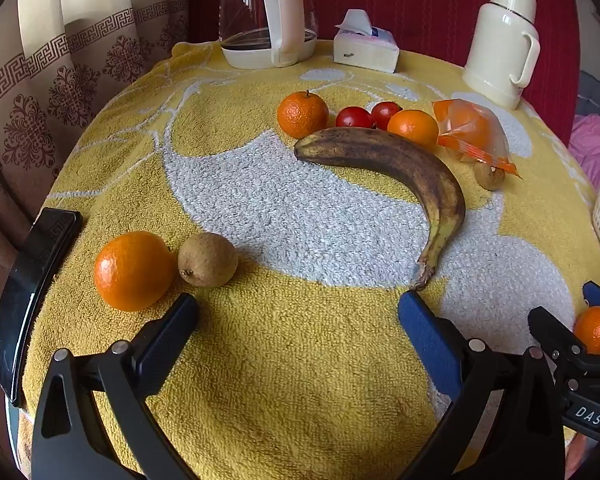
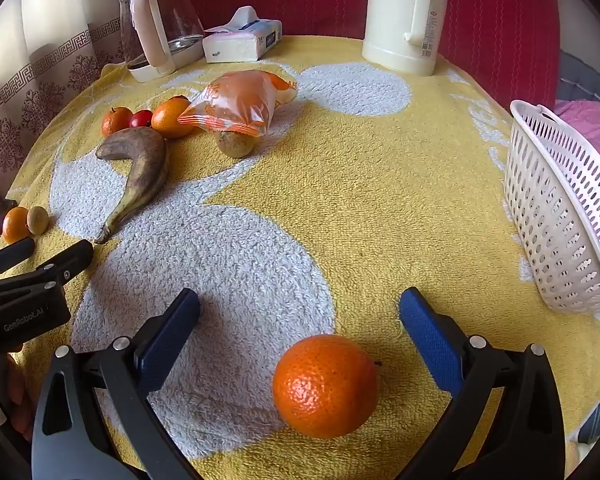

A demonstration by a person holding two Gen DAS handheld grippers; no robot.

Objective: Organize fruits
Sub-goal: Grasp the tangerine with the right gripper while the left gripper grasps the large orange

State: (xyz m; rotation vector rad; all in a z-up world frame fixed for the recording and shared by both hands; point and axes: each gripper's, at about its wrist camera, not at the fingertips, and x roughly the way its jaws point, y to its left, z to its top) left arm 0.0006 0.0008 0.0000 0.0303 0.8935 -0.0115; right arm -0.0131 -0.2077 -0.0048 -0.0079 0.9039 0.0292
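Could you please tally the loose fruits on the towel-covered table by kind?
Round orange citrus fruits: 4
Small red cherry tomatoes: 2
Brown-spotted overripe banana: 1
Fuzzy brown kiwi-like fruits: 2
Total: 9 loose; the orange plastic bag may hide more.

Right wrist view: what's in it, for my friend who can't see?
An open right gripper hovers over an orange on a yellow towel. A white basket stands right; a banana lies far left.
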